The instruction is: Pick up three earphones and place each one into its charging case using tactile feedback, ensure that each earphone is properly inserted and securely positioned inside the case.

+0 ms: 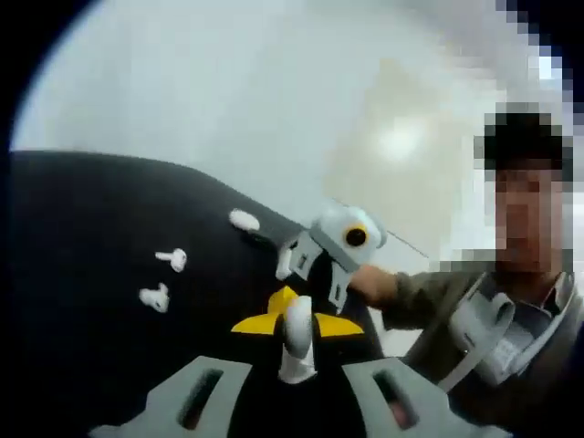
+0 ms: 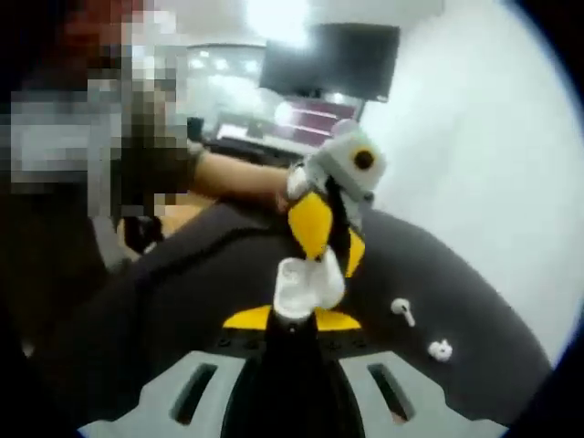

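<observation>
A white charging case [image 1: 297, 339] sits between my left gripper's [image 1: 297, 326] yellow-tipped jaws, which are shut on it above the black table [image 1: 82, 274]. My right gripper [image 1: 306, 297] comes in from the right and meets the case's top. In the right gripper view my right gripper [image 2: 292, 318] is shut on a small white piece, seemingly an earphone, pressed against the case [image 2: 308, 281], while the left gripper [image 2: 330, 239] grips the case from the far side. Two loose earphones [image 1: 173, 260] [image 1: 155, 297] lie on the table to the left, also seen as earphones [image 2: 402, 310] [image 2: 440, 349].
A small white oval piece [image 1: 244, 220] lies farther back on the table. A person in a green sleeve [image 1: 429, 301] sits past the table's right edge. A dark monitor [image 2: 333, 59] and a lit desk stand behind in the right gripper view.
</observation>
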`<control>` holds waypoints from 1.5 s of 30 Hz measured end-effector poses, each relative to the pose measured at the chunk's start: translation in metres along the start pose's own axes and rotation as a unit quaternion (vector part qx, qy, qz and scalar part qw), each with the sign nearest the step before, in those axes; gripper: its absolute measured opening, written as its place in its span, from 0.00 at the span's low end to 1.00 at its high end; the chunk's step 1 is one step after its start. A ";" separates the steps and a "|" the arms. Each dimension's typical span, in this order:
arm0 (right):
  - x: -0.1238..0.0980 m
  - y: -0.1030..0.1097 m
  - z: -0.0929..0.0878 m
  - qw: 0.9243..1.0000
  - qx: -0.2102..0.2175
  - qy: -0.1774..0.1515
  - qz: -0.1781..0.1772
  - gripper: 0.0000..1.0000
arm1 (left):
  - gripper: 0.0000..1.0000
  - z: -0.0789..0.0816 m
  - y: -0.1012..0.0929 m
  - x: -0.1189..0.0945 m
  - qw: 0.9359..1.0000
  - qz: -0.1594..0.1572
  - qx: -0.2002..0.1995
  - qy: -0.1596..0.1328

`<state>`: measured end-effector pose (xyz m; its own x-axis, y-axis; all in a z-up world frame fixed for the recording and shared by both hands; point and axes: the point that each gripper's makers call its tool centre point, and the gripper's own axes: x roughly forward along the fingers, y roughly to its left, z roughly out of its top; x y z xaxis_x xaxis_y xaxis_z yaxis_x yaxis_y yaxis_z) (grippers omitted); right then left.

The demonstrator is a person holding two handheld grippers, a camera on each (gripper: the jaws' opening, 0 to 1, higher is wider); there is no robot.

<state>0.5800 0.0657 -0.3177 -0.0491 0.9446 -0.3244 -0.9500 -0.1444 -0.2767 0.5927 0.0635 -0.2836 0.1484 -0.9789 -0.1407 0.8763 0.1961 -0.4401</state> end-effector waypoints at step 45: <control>-0.080 -0.111 0.011 0.939 0.234 -0.105 -0.230 0.20 | 0.13 -0.032 0.004 -0.002 0.982 0.044 0.154 0.100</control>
<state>0.6863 0.0096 -0.2510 0.3867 0.9196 -0.0698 -0.9145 0.3921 0.0995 0.5811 0.0685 -0.3136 0.1631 -0.9218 -0.3516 0.9660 0.2216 -0.1329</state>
